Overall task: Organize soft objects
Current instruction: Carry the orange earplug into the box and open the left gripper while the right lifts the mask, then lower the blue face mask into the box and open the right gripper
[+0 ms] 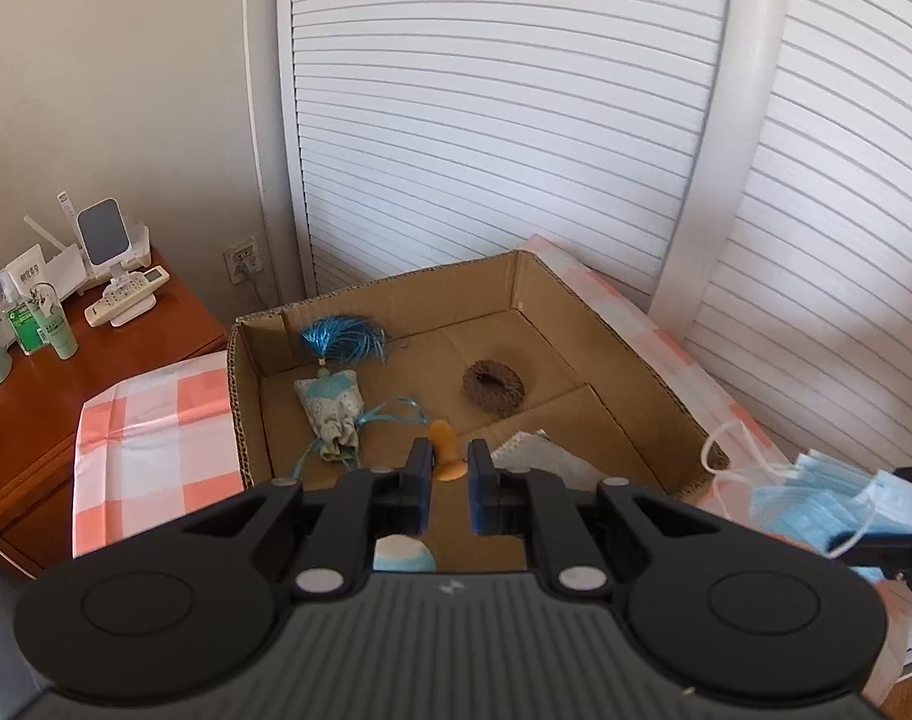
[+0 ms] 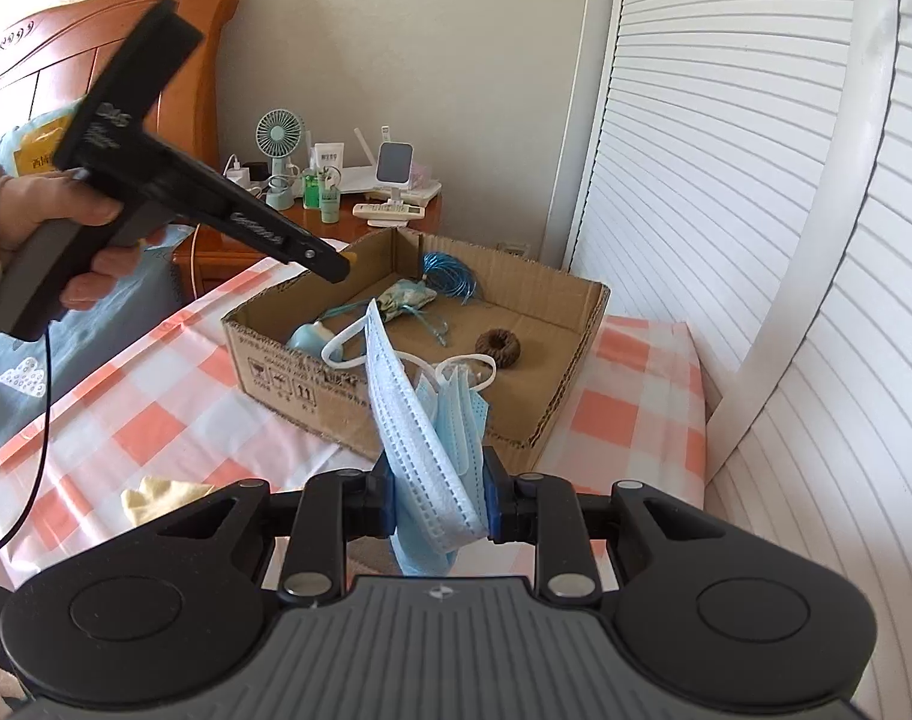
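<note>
Right gripper (image 2: 438,501), at 6 o'clock in its own view, is clamped on a folded blue face mask (image 2: 423,420), held above the checked cloth (image 2: 156,420) just short of the cardboard box (image 2: 288,372). Left gripper (image 1: 449,480) hovers over the box (image 1: 576,300), jaws apart and holding nothing. Inside lie a brown scrunchie (image 1: 493,389) at 12 o'clock, a tasselled sachet (image 1: 331,408) at 10 o'clock, and an orange piece (image 1: 445,450).
</note>
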